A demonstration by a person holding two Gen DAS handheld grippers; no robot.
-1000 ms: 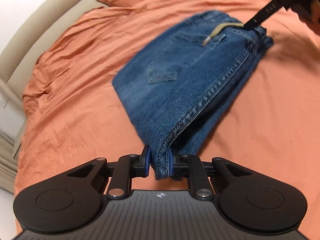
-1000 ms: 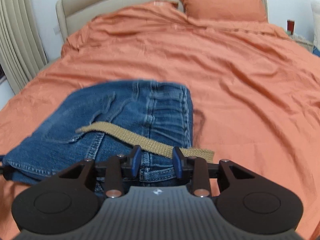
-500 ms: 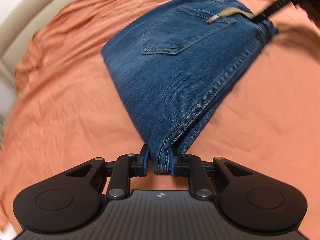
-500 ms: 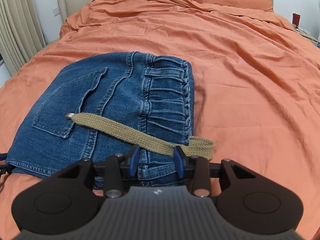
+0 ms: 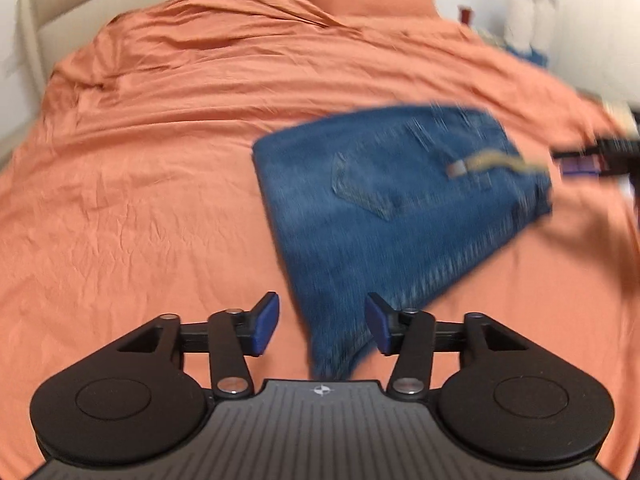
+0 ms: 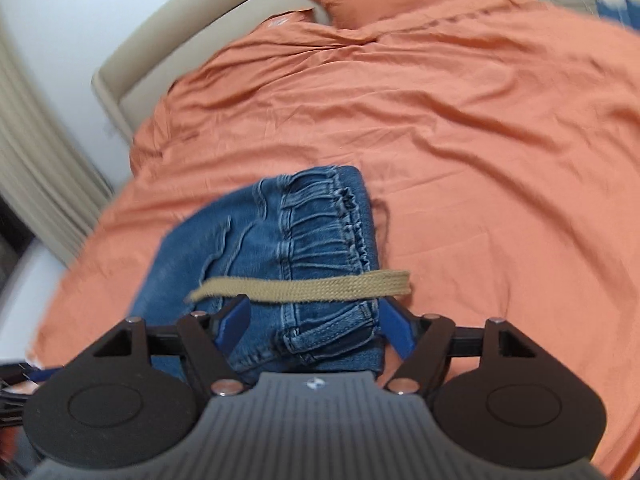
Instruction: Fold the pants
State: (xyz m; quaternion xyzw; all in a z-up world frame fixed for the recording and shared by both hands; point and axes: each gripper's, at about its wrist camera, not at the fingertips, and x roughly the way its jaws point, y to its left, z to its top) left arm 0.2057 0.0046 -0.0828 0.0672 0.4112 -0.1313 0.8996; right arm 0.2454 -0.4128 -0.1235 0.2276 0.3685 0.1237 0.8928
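Lying folded on bed [image 5: 160, 160]: jeans [image 5: 380, 208] | both grippers' jaws spread

Folded jeans [image 5: 384, 200] between spread left gripper [image 5: 322, 328] fingers [image 5: 264, 322]

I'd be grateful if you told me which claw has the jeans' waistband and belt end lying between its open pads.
The right claw: the jeans' waistband and tan belt lie there; the left claw has the plain corner.
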